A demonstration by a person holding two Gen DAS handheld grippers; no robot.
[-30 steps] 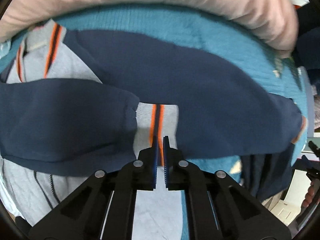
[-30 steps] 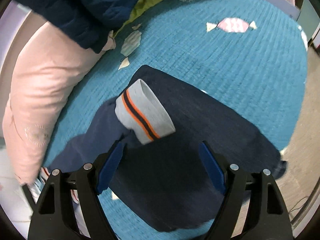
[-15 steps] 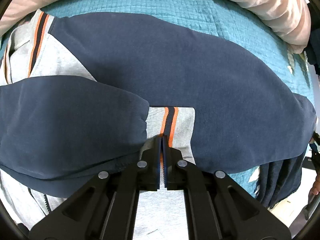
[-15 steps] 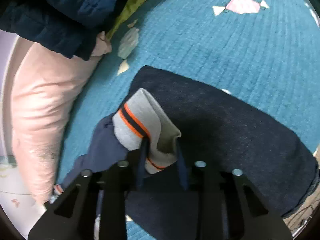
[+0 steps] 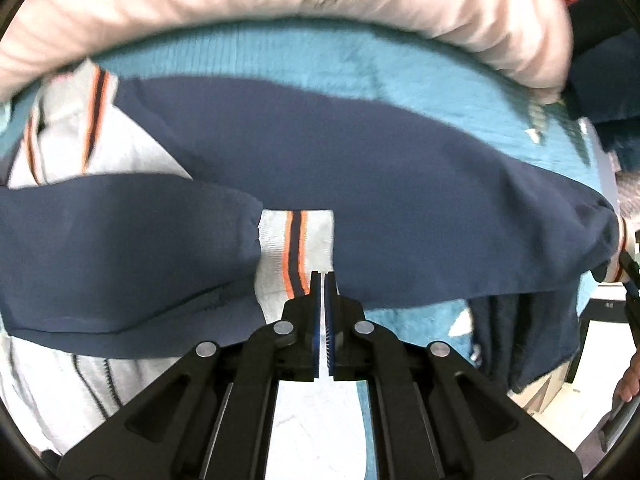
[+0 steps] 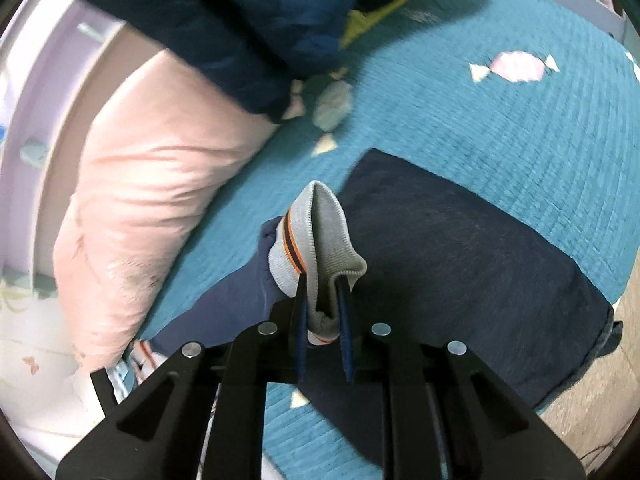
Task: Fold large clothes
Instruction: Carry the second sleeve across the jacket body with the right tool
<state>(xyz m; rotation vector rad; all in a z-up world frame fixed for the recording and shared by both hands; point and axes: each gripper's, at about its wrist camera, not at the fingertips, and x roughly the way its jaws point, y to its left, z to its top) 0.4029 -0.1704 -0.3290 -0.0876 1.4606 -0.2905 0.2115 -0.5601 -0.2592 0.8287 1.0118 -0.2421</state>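
Bedspread point(image 6: 500, 128) in teal, printed with candy shapes, carries the navy and grey jacket point(image 5: 360, 168), which lies spread across it in front of a long pink pillow point(image 6: 152, 184). Both navy sleeves are in play. The left gripper point(image 5: 322, 280) has its jaws pressed together at the edge of one grey cuff point(image 5: 296, 240) with orange and dark stripes; the cloth looks pinched there, though the bite is thin. The right gripper point(image 6: 322, 300) is closing on the other cuff point(image 6: 320, 248), whose ribbed end bunches up between the blue pads. To fold well, I judge both cuffs should travel together, each sleeve drawn flat across the grey front without dragging the body of the jacket, and laid down before either grip opens. A deeper bite on the left would guard against slipping. No brand, label or readable writing shows anywhere.
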